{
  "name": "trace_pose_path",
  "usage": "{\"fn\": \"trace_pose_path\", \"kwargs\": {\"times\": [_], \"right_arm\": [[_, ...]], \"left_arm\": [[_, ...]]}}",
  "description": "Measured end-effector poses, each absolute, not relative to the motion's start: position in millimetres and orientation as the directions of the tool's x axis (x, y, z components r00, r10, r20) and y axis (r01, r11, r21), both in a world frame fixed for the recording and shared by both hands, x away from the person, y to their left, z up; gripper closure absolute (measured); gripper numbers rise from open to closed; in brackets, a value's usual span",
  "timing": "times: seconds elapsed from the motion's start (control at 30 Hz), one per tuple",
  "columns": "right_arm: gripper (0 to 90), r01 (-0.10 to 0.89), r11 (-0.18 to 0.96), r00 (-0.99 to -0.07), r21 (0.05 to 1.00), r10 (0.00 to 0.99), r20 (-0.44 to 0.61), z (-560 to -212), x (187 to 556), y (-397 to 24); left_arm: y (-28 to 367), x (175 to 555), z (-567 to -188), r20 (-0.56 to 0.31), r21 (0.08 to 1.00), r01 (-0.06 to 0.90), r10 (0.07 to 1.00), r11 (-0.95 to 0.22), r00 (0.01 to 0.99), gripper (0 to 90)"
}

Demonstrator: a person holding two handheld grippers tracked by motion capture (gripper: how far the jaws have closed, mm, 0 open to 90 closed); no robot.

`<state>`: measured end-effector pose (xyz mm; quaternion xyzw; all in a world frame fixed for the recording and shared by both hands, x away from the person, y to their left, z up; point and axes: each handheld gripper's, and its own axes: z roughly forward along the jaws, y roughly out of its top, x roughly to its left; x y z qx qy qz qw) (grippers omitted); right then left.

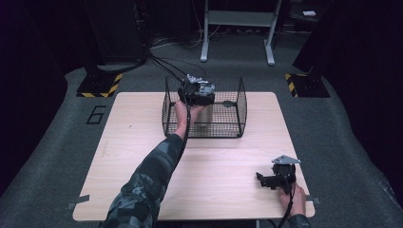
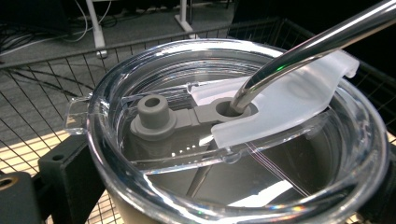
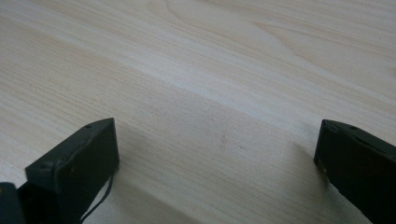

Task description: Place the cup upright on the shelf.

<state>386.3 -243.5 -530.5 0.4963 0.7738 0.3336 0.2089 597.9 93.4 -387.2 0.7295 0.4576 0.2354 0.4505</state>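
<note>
Dark carpet surrounded a pale wooden table (image 1: 142, 156), where a black wire basket (image 1: 240, 107) stood at the far edge. Your left gripper (image 1: 196, 93) reached into that basket from above, over a metal tumbler (image 1: 204, 115) standing near the basket's middle. In the left gripper view, the tumbler's clear lid (image 2: 140, 65) sat close between the black jaws, with a steel straw (image 2: 317, 44) passing through its grey seal; whether the jaws pressed the tumbler could not be told. Your right gripper (image 3: 217, 154) rested at the table's near right corner, jaws spread wide over bare wood, holding nothing.
</note>
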Motion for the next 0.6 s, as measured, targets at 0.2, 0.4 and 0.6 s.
{"fn": "trace_pose_path", "kwargs": {"times": [0.2, 0.4, 0.6], "right_arm": [[0.0, 0.632, 0.285, -0.421, 0.720, 0.907, 0.010, -530, 386, -244], [0.0, 0.630, 0.288, -0.423, 0.721, 0.906, 0.008, -530, 386, -244], [0.0, 0.628, 0.286, -0.421, 0.724, 0.907, 0.006, -530, 386, -243]], "left_arm": [[89, 600, -393, -0.077, 0.864, 0.474, 0.886, -0.169, 0.457, 3.8], [87, 602, -399, -0.080, 0.859, 0.485, 0.890, -0.166, 0.448, 3.8], [85, 604, -404, -0.074, 0.851, 0.497, 0.897, -0.172, 0.436, 3.9]]}}
